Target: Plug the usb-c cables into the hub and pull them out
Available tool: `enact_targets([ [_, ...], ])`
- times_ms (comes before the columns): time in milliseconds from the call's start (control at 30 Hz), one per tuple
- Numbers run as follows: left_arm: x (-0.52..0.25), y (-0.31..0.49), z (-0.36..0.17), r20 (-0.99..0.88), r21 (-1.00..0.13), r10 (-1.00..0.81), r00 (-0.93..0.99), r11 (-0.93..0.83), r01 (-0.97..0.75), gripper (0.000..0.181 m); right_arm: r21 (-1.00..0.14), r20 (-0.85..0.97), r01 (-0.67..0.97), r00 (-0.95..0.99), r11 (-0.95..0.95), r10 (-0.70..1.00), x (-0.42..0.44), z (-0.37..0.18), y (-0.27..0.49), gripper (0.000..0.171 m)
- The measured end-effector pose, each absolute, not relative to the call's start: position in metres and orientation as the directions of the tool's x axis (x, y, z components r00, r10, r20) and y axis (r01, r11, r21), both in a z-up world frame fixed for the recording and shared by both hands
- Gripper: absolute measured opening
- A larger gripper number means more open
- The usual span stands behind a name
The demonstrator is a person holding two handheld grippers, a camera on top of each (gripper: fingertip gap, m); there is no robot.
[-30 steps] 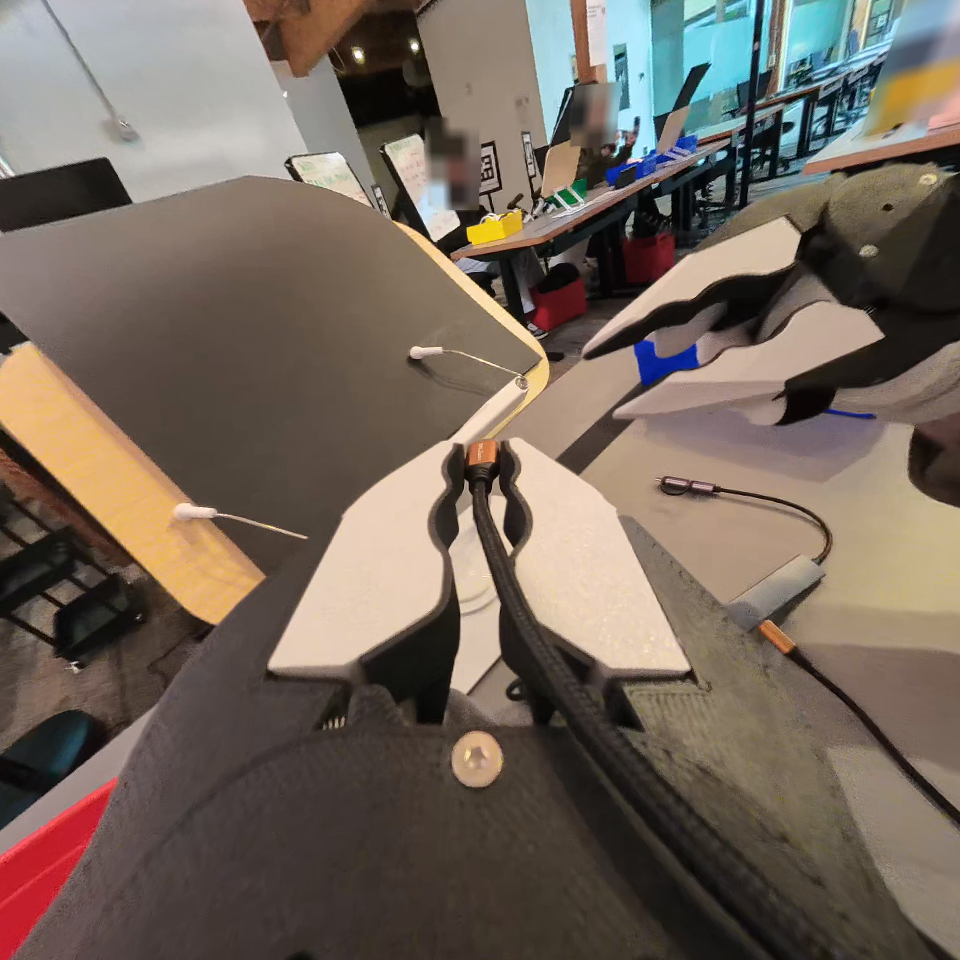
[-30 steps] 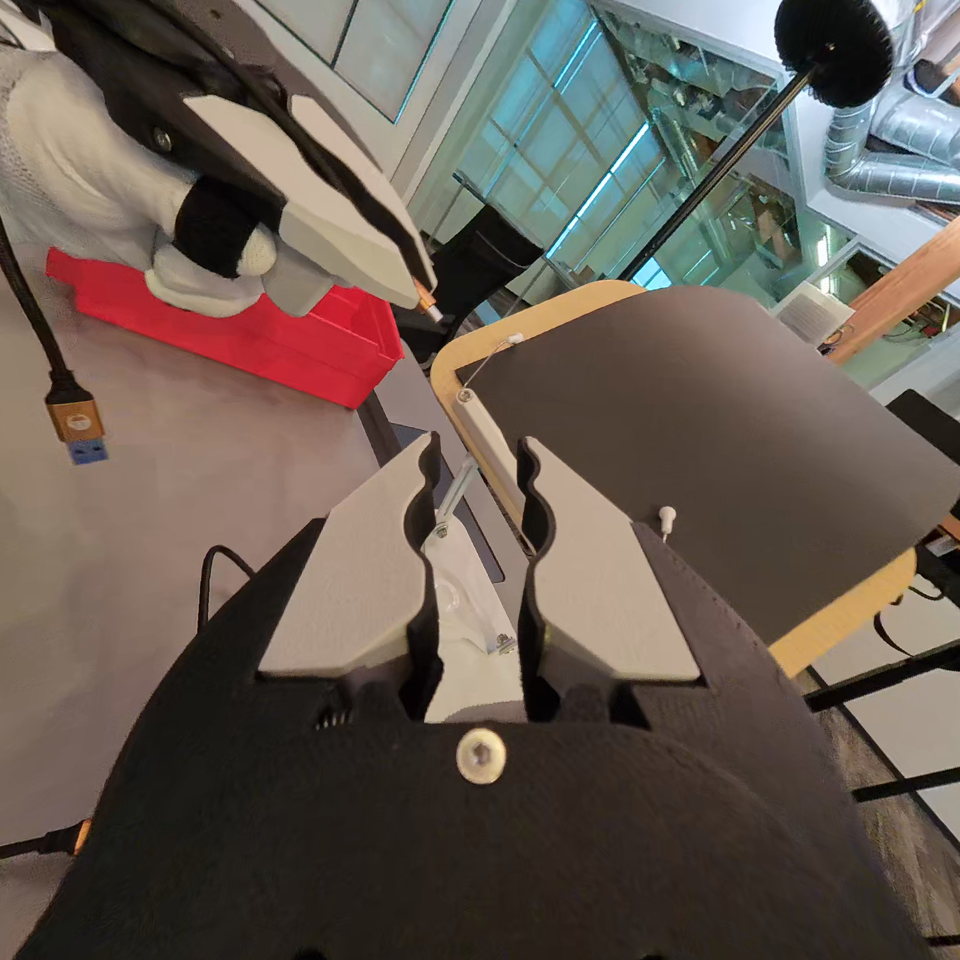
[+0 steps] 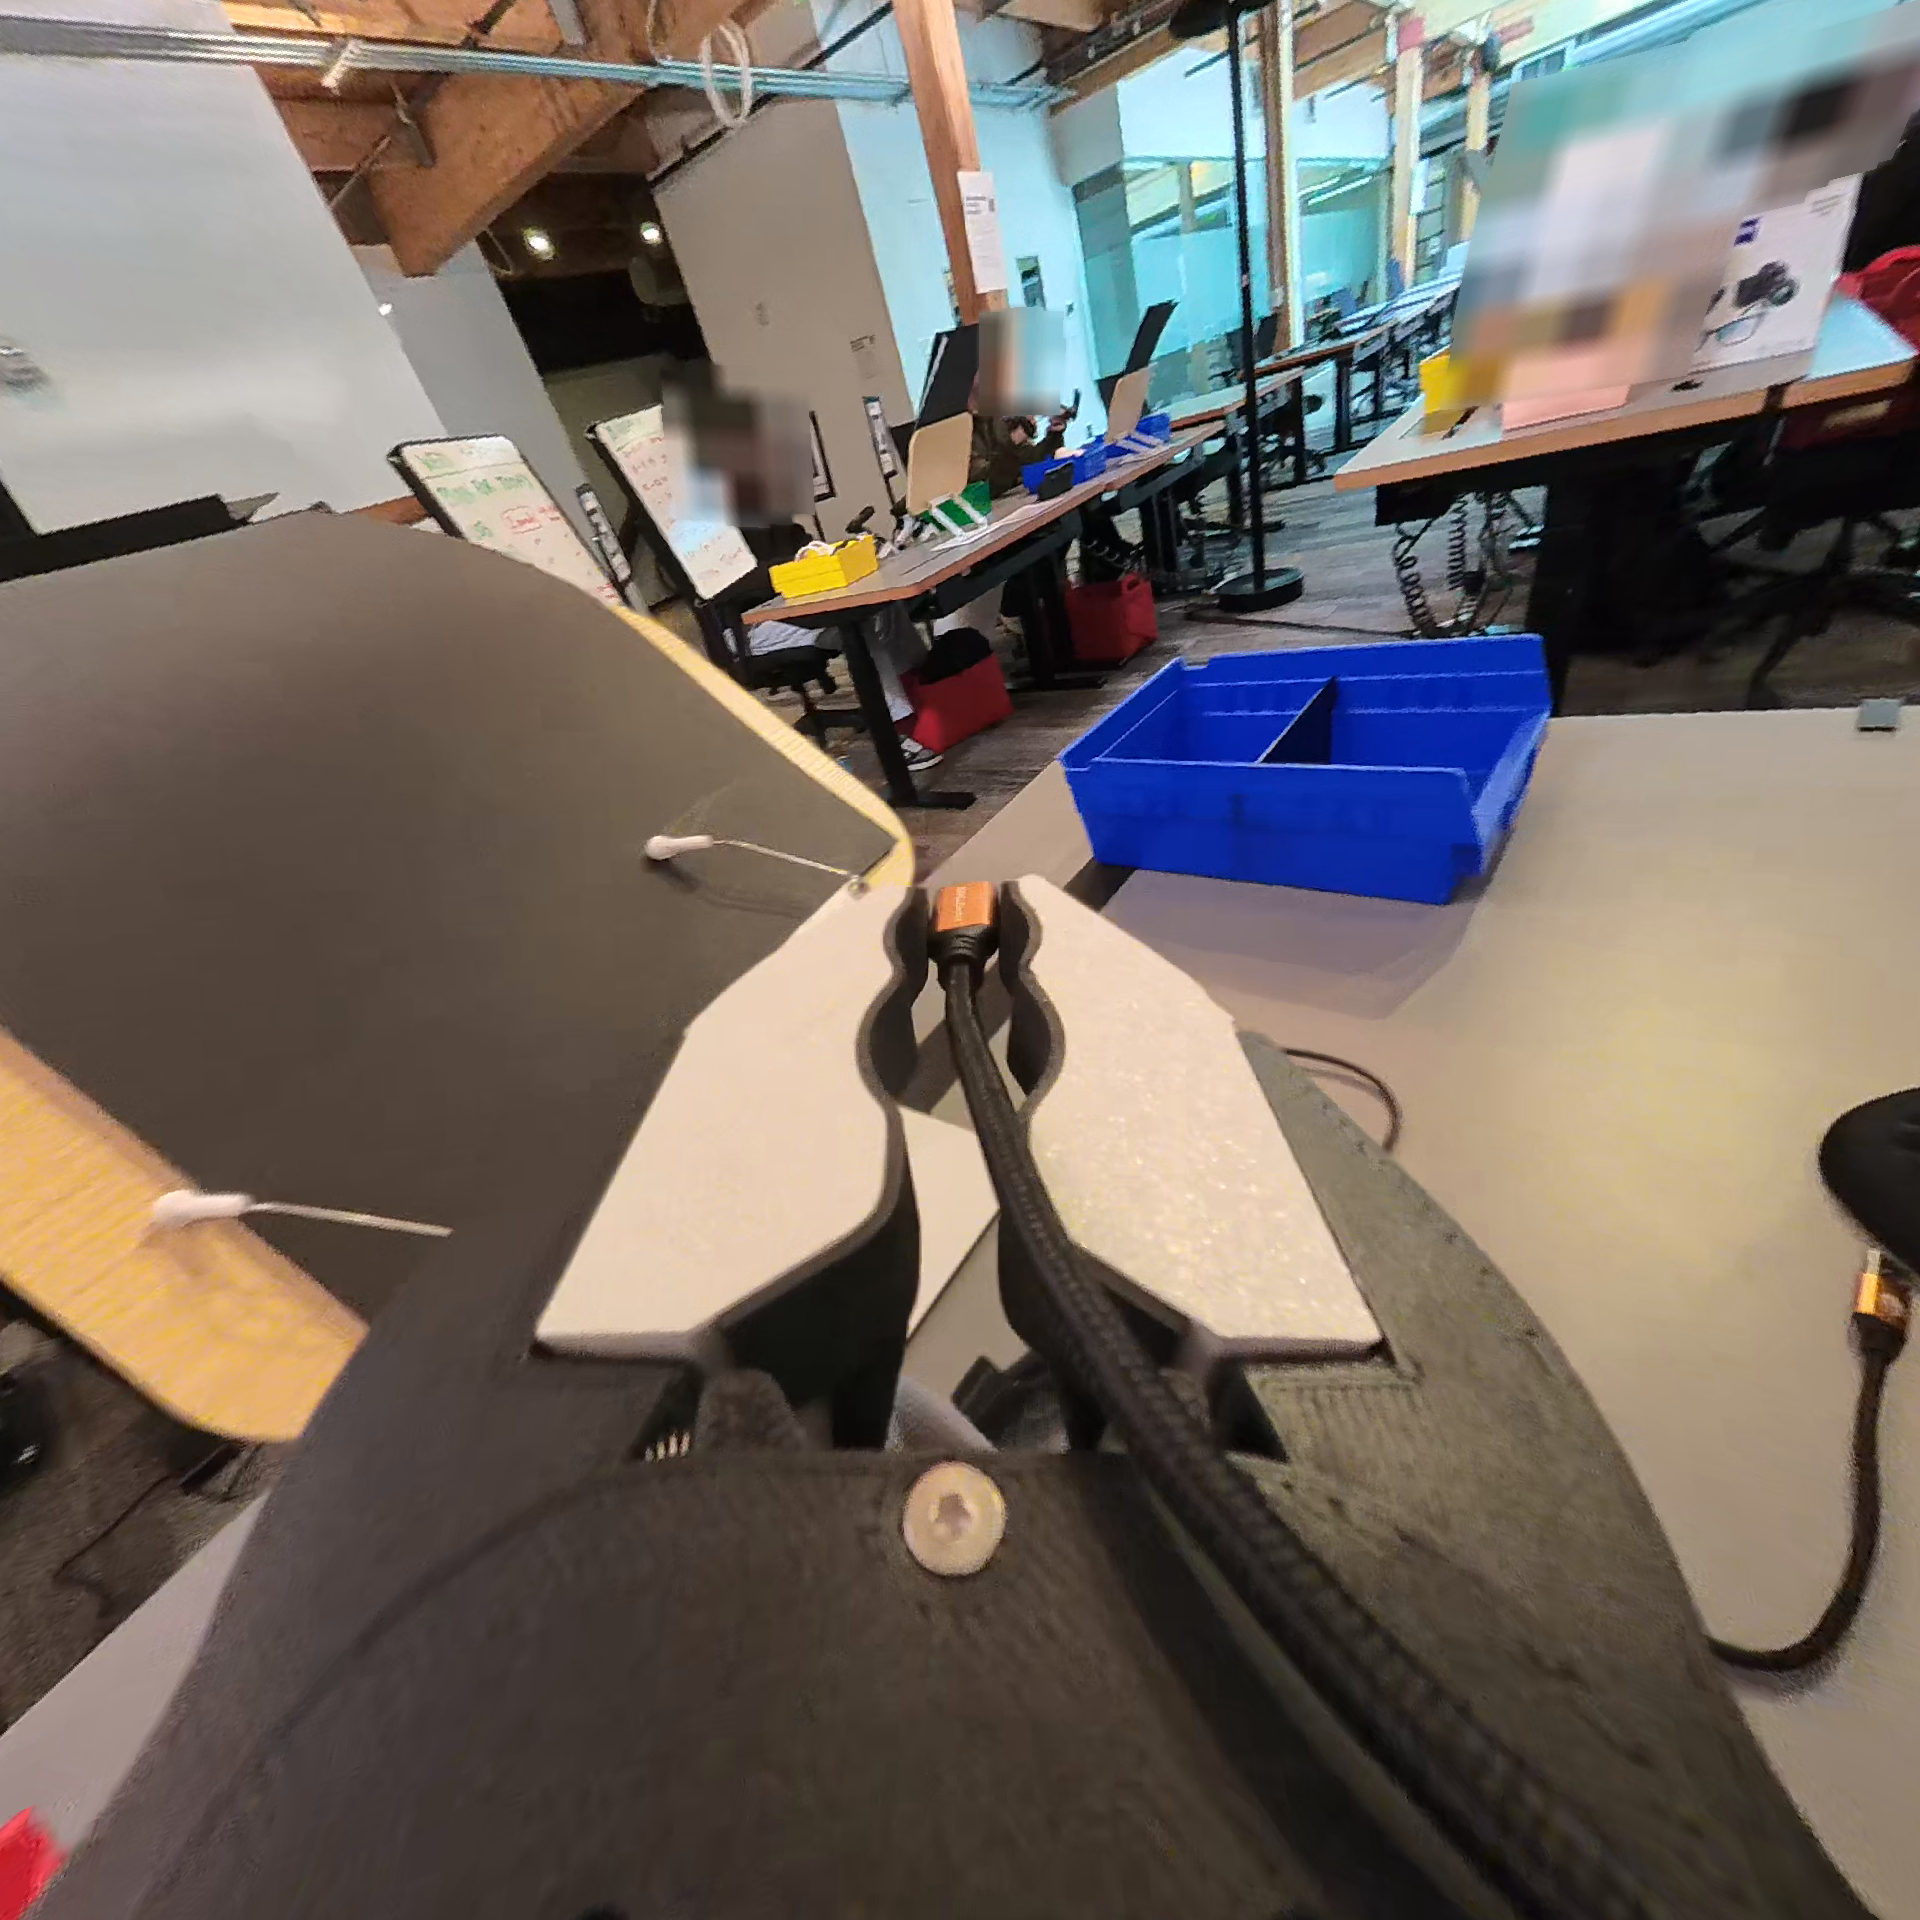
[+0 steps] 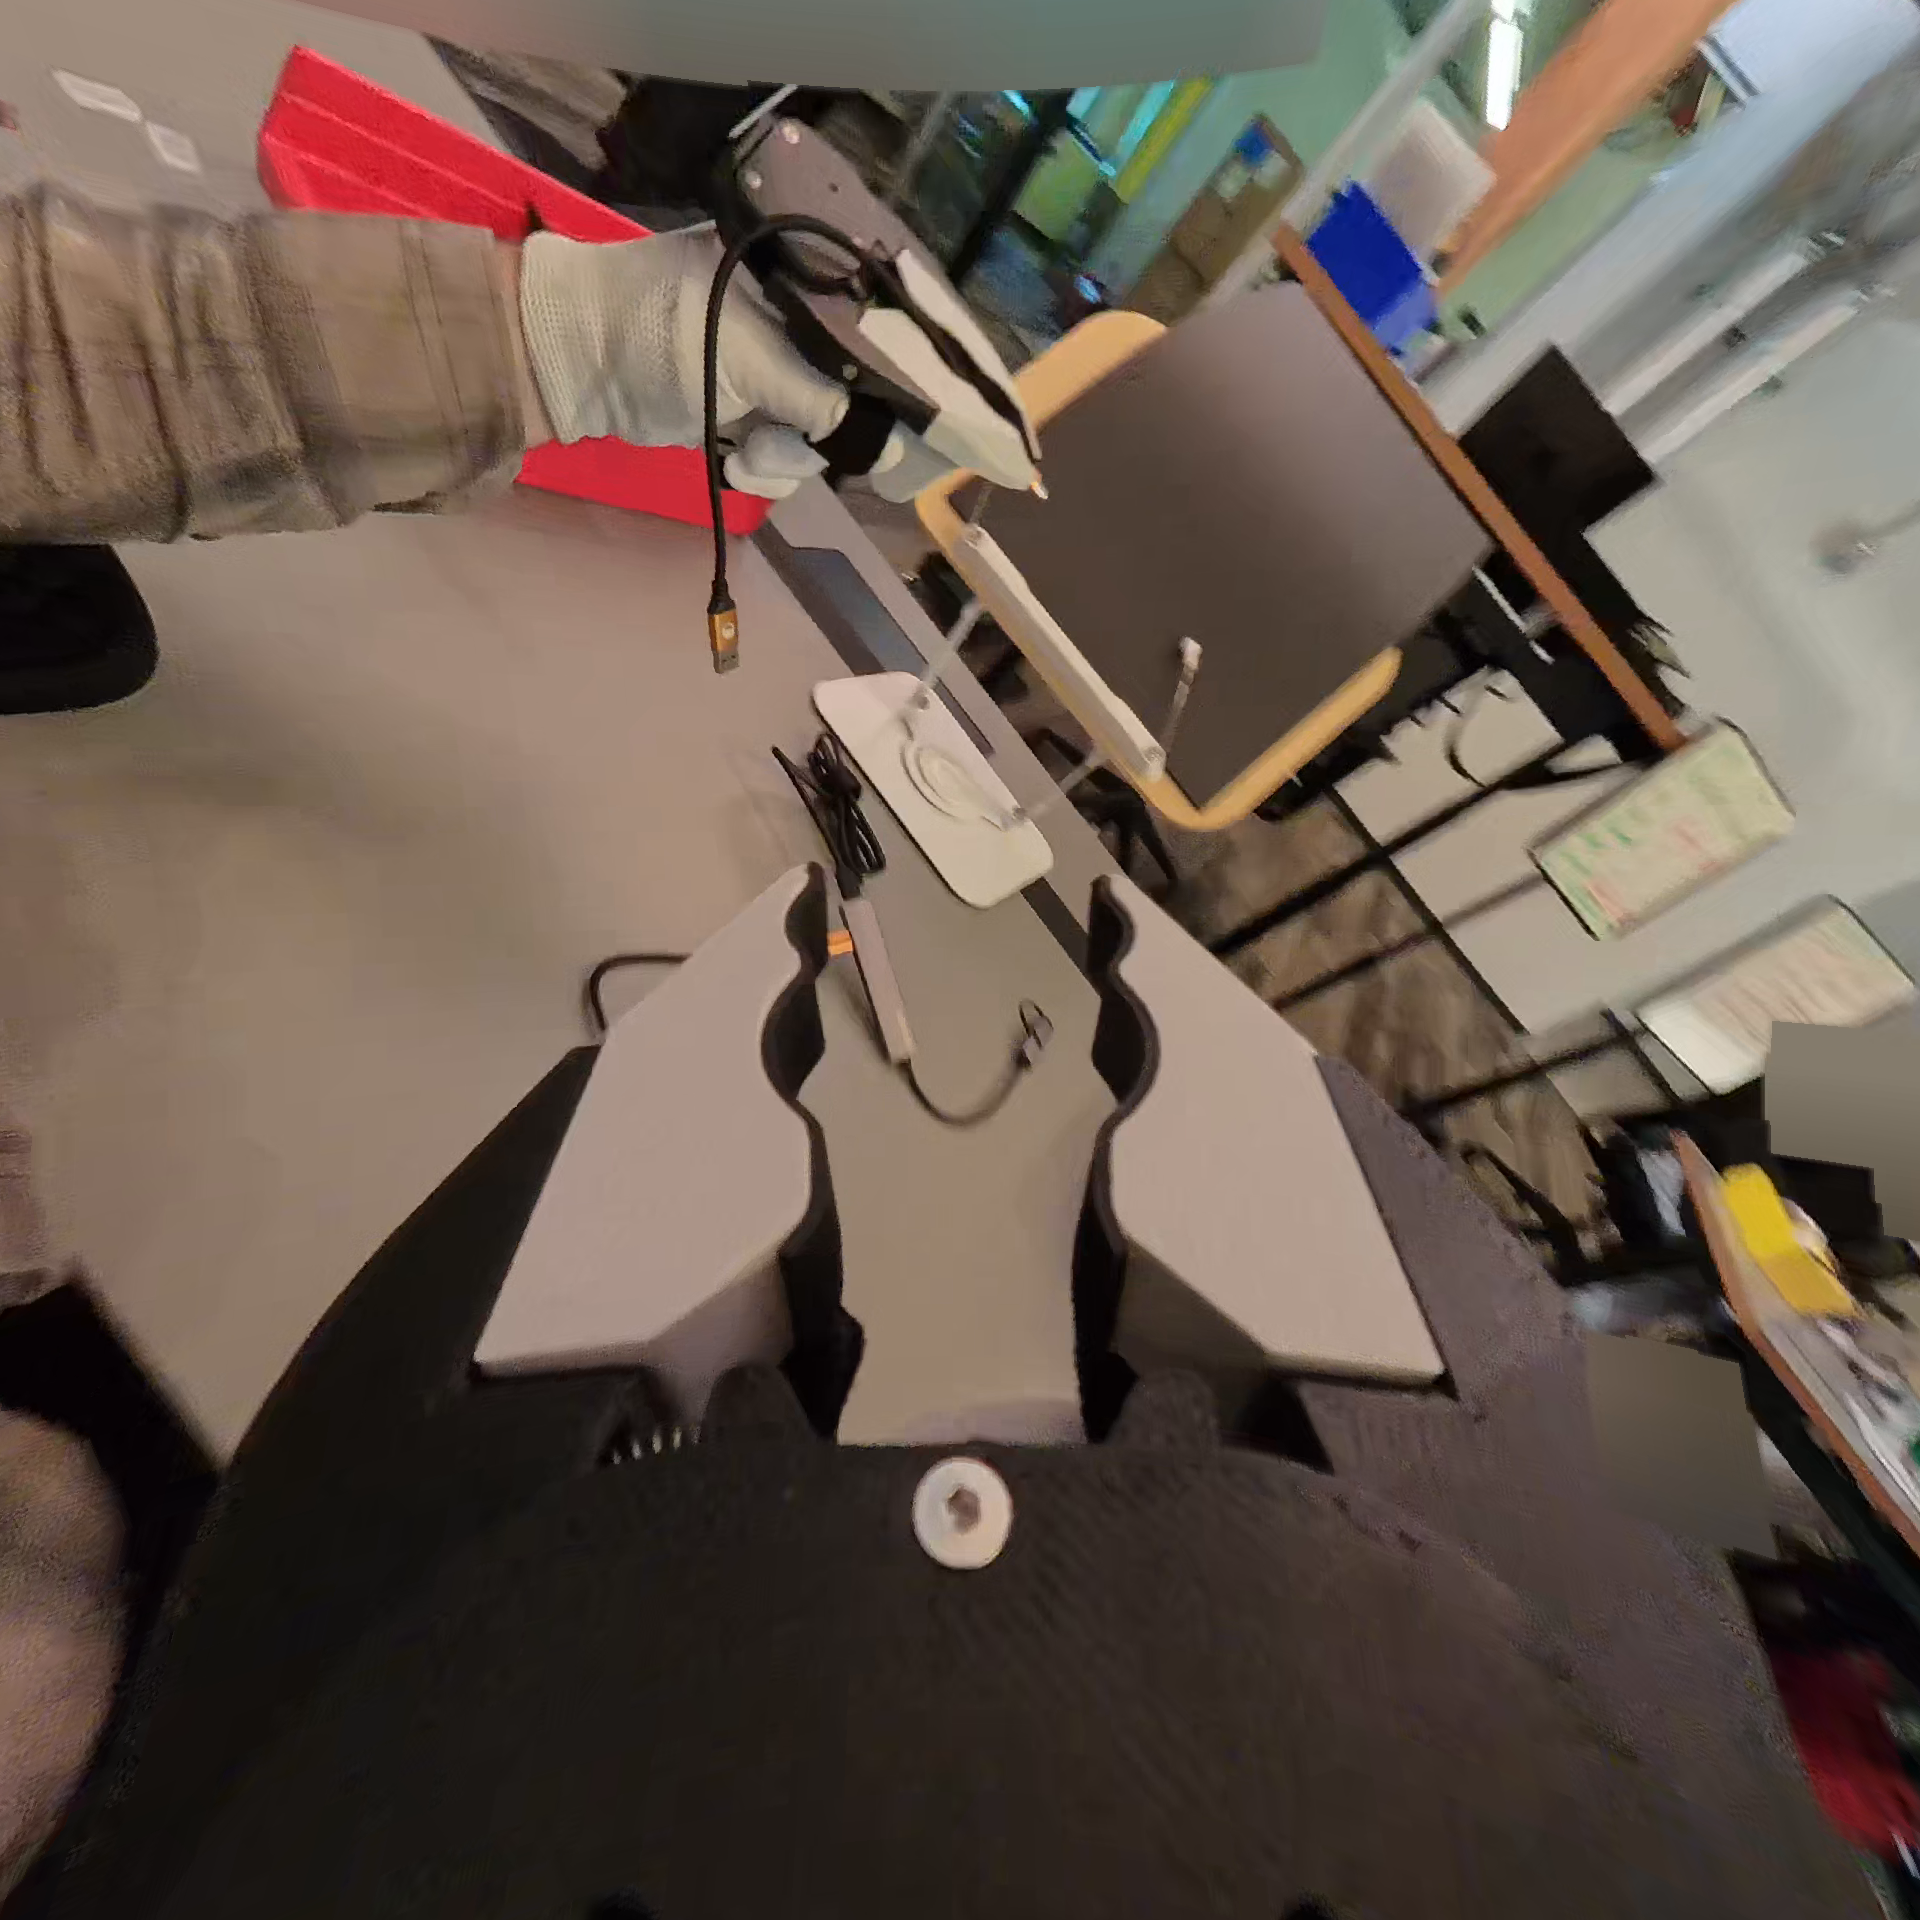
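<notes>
The hub (image 4: 878, 982), a slim grey bar, lies on the grey table (image 4: 364, 852) with one orange-collared plug seemingly seated in its far end (the view there is small and partly hidden by a jaw, so I would not swear to it) and its own short lead curling away to the right. So the task looks partway through: one cable appears to be in, while the braided cable (image 3: 1049, 1226) is in the air and yet to be plugged, with all the pulling out to follow. The left gripper (image 3: 961, 920) has its jaws pinched on that cable just behind the orange plug, whose tip pokes forward past the fingertips; the cable runs back over the gripper body, and its other end dangles free below the gloved hand (image 4: 644, 343). That gripper is held high, well apart from the hub, pointing toward a black board beyond the table edge. The right gripper (image 4: 956, 904) hovers above the hub, tilted down at it, jaws spread wide and empty, the hub framed between them.
</notes>
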State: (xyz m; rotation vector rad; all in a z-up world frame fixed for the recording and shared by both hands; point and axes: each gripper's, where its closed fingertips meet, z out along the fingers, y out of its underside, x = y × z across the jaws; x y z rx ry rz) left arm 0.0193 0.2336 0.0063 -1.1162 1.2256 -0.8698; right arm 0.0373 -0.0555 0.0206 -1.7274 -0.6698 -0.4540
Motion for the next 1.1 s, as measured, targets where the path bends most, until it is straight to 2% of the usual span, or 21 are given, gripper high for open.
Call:
enact_targets([
  [167, 0.032, 0.196, 0.010, -0.295, -0.955, -0.952, 0.085, 0.291, -0.051, 0.013, -0.684, 0.722, 0.661, 0.674, -0.309, -0.154, 0.036, 0.083, -0.214, 0.055],
  [267, 0.038, 0.172, 0.016, -0.337, -0.941, -0.941, 0.046, 0.335, -0.039, 0.013, -0.634, 0.772, 0.658, 0.507, -0.406, -0.383, 0.024, 0.129, -0.319, 0.058],
  [400, 0.049, 0.162, 0.029, -0.333, -0.943, -0.943, 0.022, 0.333, 0.000, 0.013, -0.501, 0.789, 0.615, 0.036, -0.609, -0.614, -0.020, 0.220, -0.471, 0.070],
  [467, 0.051, 0.160, 0.021, -0.333, -0.943, -0.943, 0.009, 0.333, -0.024, 0.013, -0.394, 0.745, 0.568, -0.262, -0.722, -0.613, -0.069, 0.280, -0.538, 0.074],
  [567, 0.053, 0.154, 0.020, -0.338, -0.941, -0.941, -0.004, 0.338, -0.027, 0.013, -0.239, 0.598, 0.483, -0.610, -0.842, -0.520, -0.170, 0.362, -0.598, 0.088],
  [633, 0.055, 0.152, 0.017, -0.340, -0.940, -0.940, -0.011, 0.341, -0.037, 0.013, -0.167, 0.470, 0.471, -0.734, -0.866, -0.490, -0.243, 0.399, -0.607, 0.092],
  [733, 0.061, 0.148, 0.008, -0.322, -0.945, -0.946, -0.040, 0.323, -0.044, 0.013, -0.068, 0.359, 0.495, -0.798, -0.866, -0.484, -0.320, 0.421, -0.588, 0.096],
  [900, 0.071, 0.151, -0.007, -0.286, -0.955, -0.957, -0.057, 0.289, -0.069, 0.013, 0.005, 0.351, 0.297, -0.895, -0.955, -0.276, -0.333, 0.412, -0.551, 0.096],
  [967, 0.074, 0.149, -0.011, -0.284, -0.954, -0.957, -0.063, 0.288, -0.078, 0.013, -0.003, 0.409, 0.287, -0.874, -0.958, -0.263, -0.312, 0.398, -0.542, 0.091],
  [1033, 0.075, 0.145, -0.013, -0.290, -0.952, -0.955, -0.068, 0.295, -0.079, 0.013, -0.072, 0.519, 0.340, -0.790, -0.938, -0.326, -0.271, 0.373, -0.537, 0.087],
  [1100, 0.075, 0.141, -0.012, -0.284, -0.955, -0.956, -0.076, 0.289, -0.072, 0.013, -0.196, 0.656, 0.415, -0.618, -0.888, -0.434, -0.211, 0.330, -0.534, 0.063],
])
